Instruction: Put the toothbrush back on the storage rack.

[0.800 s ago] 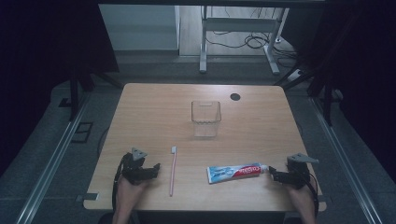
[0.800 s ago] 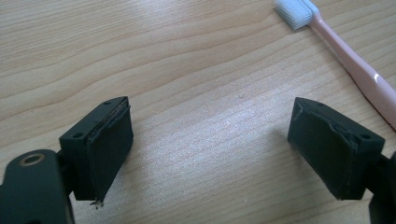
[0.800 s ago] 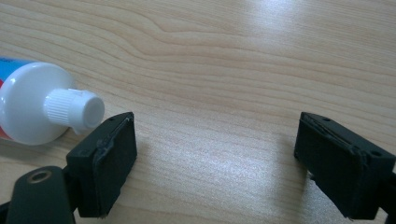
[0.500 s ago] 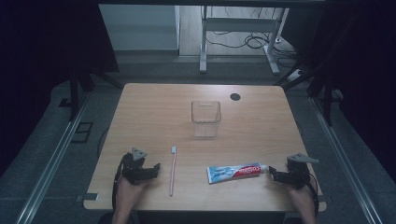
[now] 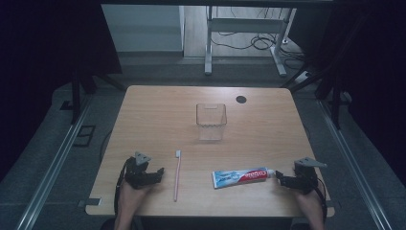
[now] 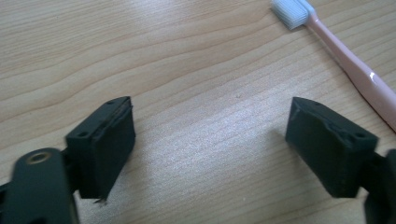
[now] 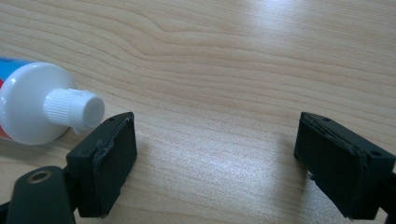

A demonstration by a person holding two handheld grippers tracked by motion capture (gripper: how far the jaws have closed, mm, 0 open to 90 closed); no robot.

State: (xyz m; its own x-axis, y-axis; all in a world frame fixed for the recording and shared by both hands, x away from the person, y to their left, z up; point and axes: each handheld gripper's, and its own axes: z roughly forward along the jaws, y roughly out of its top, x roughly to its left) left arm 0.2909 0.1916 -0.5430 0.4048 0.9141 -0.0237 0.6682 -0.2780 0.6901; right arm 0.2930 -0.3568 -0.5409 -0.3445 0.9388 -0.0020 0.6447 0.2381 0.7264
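toothbrush (image 5: 177, 173): pink, wht bristles | toothpaste tube (image 5: 239, 176): red/blue/wht

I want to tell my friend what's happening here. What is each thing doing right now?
Pink plastic toothbrush: lying flat, untouched.
Blue, red and white toothpaste tube: lying flat, white cap on.
Clear plastic cup: upright, empty.
Left tongs: open, holding nothing.
Right tongs: open, beside the tube's cap.
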